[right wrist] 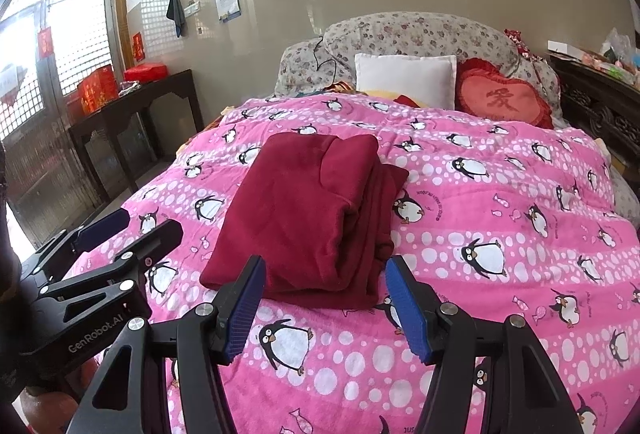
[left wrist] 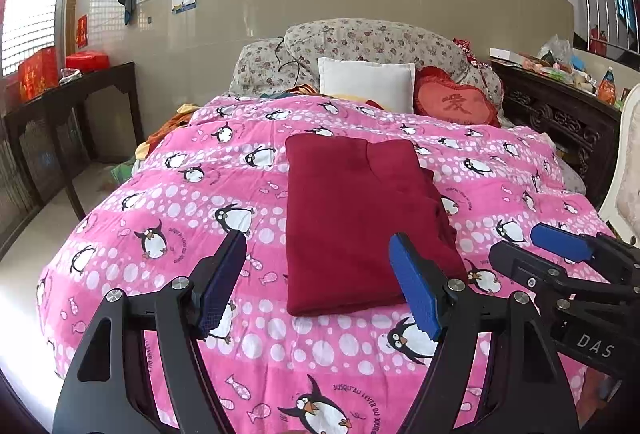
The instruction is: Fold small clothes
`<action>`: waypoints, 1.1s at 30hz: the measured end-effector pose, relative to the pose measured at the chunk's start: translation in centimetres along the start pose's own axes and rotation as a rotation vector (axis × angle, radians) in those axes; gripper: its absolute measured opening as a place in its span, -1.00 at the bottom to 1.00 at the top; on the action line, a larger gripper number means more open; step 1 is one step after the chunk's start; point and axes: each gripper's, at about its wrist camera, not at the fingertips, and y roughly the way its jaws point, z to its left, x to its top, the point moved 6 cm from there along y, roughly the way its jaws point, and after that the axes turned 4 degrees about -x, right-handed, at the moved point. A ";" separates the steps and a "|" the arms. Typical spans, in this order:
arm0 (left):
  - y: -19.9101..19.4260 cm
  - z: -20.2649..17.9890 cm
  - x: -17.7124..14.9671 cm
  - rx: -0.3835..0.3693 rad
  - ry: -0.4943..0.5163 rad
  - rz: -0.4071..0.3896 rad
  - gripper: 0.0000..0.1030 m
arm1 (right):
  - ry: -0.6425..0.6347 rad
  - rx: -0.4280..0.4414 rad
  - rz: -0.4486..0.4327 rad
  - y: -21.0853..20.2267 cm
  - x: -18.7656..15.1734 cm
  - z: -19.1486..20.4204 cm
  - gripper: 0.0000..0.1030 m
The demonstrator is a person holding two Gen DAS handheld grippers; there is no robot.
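A dark red garment [left wrist: 356,222] lies folded into a rectangle on the pink penguin quilt [left wrist: 168,202]; it also shows in the right wrist view [right wrist: 308,214], with layered edges on its right side. My left gripper [left wrist: 320,274] is open and empty, held just short of the garment's near edge. My right gripper [right wrist: 324,302] is open and empty, also just short of the near edge. The right gripper shows at the right of the left wrist view [left wrist: 536,246]. The left gripper shows at the left of the right wrist view [right wrist: 132,230].
A white pillow [left wrist: 366,82], a red heart cushion [left wrist: 456,102] and floral bedding [left wrist: 380,42] lie at the bed's head. A dark side table [left wrist: 68,102] stands left with red boxes. A carved dark cabinet [left wrist: 560,114] with clutter stands right.
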 end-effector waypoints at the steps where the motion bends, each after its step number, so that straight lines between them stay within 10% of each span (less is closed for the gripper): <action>1: 0.0 0.0 0.0 0.000 0.001 0.000 0.45 | -0.001 -0.001 0.003 0.1 0.0 0.0 0.17; 33: 3.0 0.6 0.0 -0.004 0.010 0.021 0.45 | 0.024 0.021 0.052 3.1 -0.2 0.1 0.17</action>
